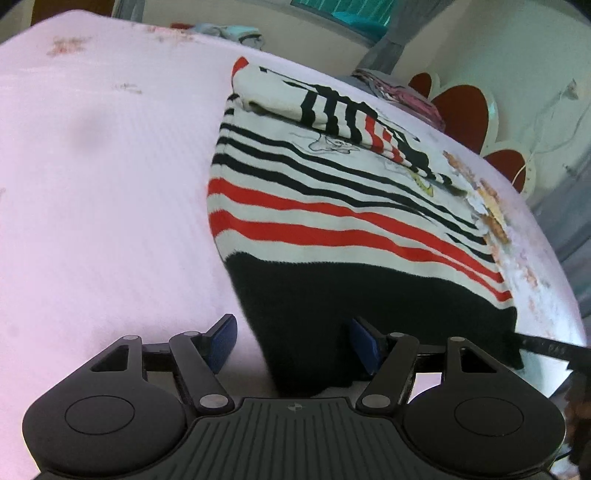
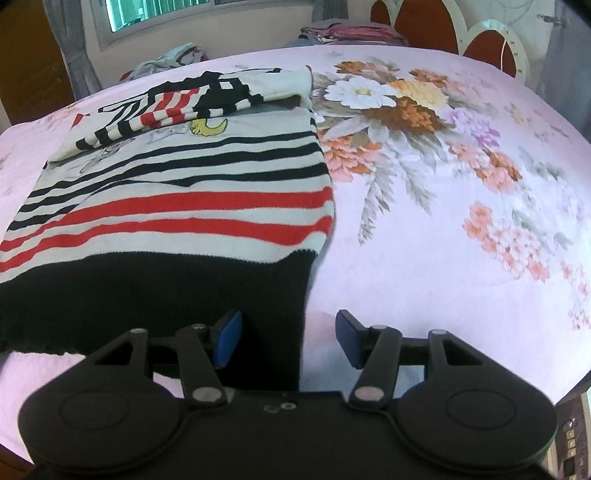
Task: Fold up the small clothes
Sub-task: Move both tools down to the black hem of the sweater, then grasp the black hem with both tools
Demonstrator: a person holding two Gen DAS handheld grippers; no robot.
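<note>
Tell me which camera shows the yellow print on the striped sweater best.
The right wrist view: the yellow print on the striped sweater sits in the open just below the folded sleeve. The left wrist view catches only a small yellow sliver beside the sleeve.

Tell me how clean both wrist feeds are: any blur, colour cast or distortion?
Left wrist view: strong fisheye bowing, pink-washed bedsheet, striped sweater fairly sharp, a soft dark smudge at upper left. Right wrist view: same barrel bend, floral print soft and smeared toward the right edge, window bright with a teal cast.
</note>
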